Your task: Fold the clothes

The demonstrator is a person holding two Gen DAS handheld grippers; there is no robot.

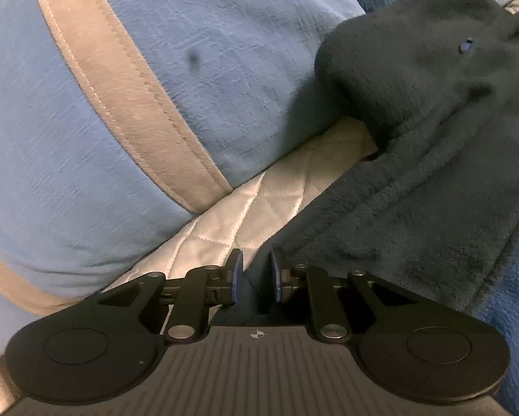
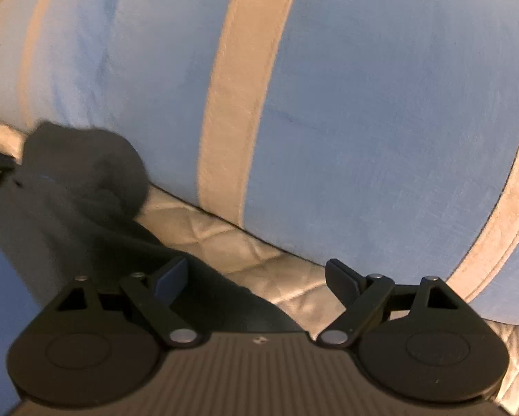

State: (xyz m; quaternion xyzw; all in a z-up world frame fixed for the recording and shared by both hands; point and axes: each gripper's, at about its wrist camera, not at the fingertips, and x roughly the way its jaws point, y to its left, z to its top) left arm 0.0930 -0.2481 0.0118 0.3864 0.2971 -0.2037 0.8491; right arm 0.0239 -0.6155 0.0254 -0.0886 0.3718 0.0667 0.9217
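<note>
A dark grey fleece garment lies crumpled on a white quilted bed, filling the right side of the left wrist view, beside a big blue cushion with tan stripes. The left tongs, bottom centre, are clenched on the garment's near edge. The right tongs are released, spread over another stretch of that edge. Best to pinch it firmly before lifting, keeping both corners level.

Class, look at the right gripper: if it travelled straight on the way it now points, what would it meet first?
Probably the dark fleece garment, whose edge lies between the open right gripper fingers, or the quilted cover beside it; depth is unclear.
</note>
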